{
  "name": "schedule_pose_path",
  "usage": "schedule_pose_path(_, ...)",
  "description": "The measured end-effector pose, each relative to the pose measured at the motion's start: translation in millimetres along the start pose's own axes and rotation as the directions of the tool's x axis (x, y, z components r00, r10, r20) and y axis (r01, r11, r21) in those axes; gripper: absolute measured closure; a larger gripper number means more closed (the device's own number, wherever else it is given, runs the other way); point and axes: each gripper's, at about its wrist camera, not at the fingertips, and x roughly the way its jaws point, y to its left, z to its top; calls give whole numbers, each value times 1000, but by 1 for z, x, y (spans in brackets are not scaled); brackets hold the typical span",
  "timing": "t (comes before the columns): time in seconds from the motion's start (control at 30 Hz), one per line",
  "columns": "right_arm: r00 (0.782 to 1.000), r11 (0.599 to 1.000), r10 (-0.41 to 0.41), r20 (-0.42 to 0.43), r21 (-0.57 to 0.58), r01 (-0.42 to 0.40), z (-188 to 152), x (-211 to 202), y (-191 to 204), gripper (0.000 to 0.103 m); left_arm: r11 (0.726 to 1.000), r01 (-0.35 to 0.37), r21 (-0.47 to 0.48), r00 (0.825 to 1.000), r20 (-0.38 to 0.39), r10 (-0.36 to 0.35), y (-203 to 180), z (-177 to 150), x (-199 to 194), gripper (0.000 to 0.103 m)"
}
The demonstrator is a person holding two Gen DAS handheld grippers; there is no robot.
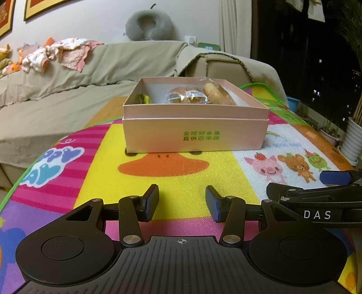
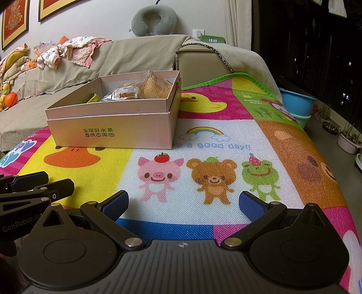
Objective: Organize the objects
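A pink cardboard box (image 1: 194, 133) with green lettering stands on a colourful play mat (image 1: 181, 178); in the right wrist view the box (image 2: 110, 133) is at the upper left. Inside lie wrapped breads (image 1: 203, 93) and a small yellow-green packet (image 1: 146, 98); the breads also show in the right wrist view (image 2: 135, 90). My left gripper (image 1: 182, 203) is open and empty, low over the mat in front of the box. My right gripper (image 2: 183, 203) is open and empty, over the cartoon animals to the right of the box.
A sofa with a beige cover (image 1: 67, 90) and loose clothes (image 2: 67, 52) runs behind the mat. A grey neck pillow (image 2: 153, 20) sits on its back. Blue basins (image 2: 298, 106) and plant pots (image 2: 348, 140) stand on the floor at the right.
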Motion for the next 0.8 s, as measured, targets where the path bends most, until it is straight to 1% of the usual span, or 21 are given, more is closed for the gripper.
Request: schedule_pose_path(0.8, 1000, 1000, 0, 0, 0, 0, 0, 1, 0, 0, 1000, 4, -5, 1000, 1, -4, 0, 0, 0, 53)
